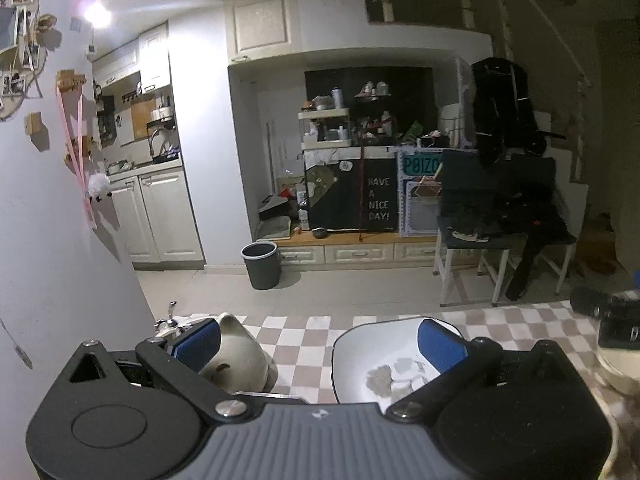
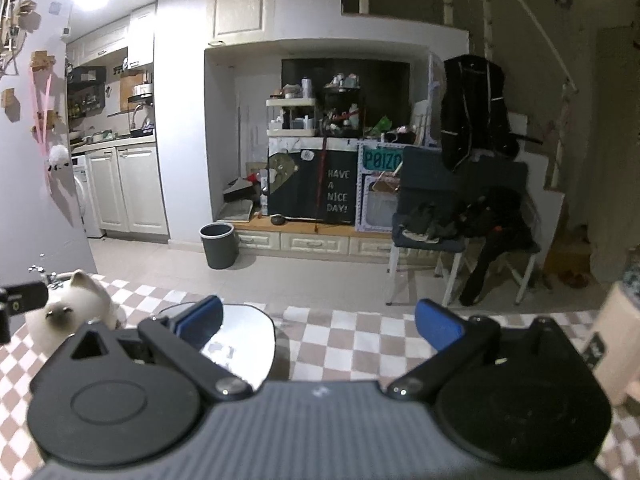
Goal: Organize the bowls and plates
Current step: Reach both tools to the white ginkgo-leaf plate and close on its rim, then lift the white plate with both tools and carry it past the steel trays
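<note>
A white dish [image 1: 376, 364] with a grey leaf pattern lies on the checkered tablecloth [image 1: 296, 332], partly under my left gripper's right finger. My left gripper [image 1: 320, 344] is open and holds nothing. In the right wrist view the same glossy dish [image 2: 244, 344] shows low on the left, behind the left blue pad. My right gripper [image 2: 318, 324] is open too, above the bare cloth [image 2: 360, 340]. A pale bowl rim [image 1: 616, 372] shows at the right edge of the left view, under a dark gripper part [image 1: 600, 312].
A cream cat figurine [image 1: 236, 354] sits at the table's left, also the cat figurine [image 2: 76, 308] in the right view. A cardboard box [image 2: 612, 344] stands at the right. Beyond the table's far edge are a grey bin [image 1: 262, 264] and a chair [image 1: 500, 216] heaped with dark clothes.
</note>
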